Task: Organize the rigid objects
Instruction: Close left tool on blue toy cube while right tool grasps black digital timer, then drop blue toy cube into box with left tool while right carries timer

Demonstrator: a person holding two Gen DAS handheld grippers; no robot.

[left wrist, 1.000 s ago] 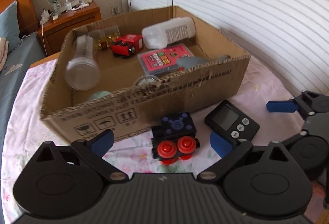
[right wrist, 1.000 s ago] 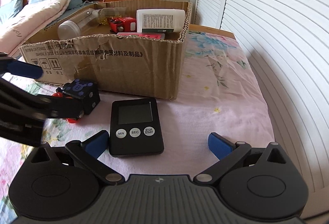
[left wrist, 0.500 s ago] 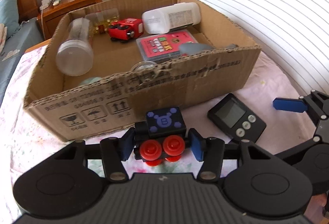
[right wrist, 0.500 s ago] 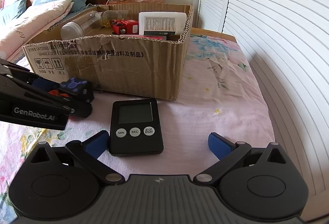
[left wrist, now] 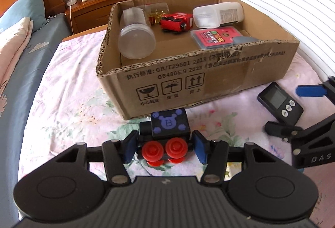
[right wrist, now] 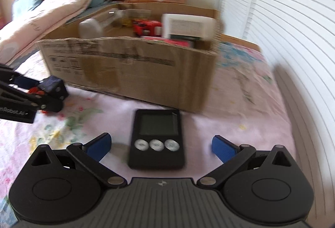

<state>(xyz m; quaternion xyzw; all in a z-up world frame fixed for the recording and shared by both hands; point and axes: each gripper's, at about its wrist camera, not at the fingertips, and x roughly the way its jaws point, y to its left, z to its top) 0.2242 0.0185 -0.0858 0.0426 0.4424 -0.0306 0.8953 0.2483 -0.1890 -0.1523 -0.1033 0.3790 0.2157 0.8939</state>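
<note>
A bedroom is shown, with a floral bedspread [left wrist: 69,102] serving as the work surface and white louvred shutters along the far side. Beyond both sets of jaws stands an open cardboard box [left wrist: 209,79], in which a clear jar, a red toy vehicle, a white bottle and a pink card case have been laid; it is judged to be the collecting place.

The left gripper [left wrist: 164,148] has its 2 blue pads pressed against the sides of a black toy train block [left wrist: 167,133], closed on it between the jaws, just short of the box's near wall. The red wheels face the camera, and the grip across the narrow body is judged suited to a lift over the rim.

The right gripper [right wrist: 161,144] is held wide open, with nothing gripped. A black digital timer [right wrist: 157,138] with 3 buttons lies flat between and slightly ahead of its pads, touching neither; a straddling approach is judged likely.
</note>
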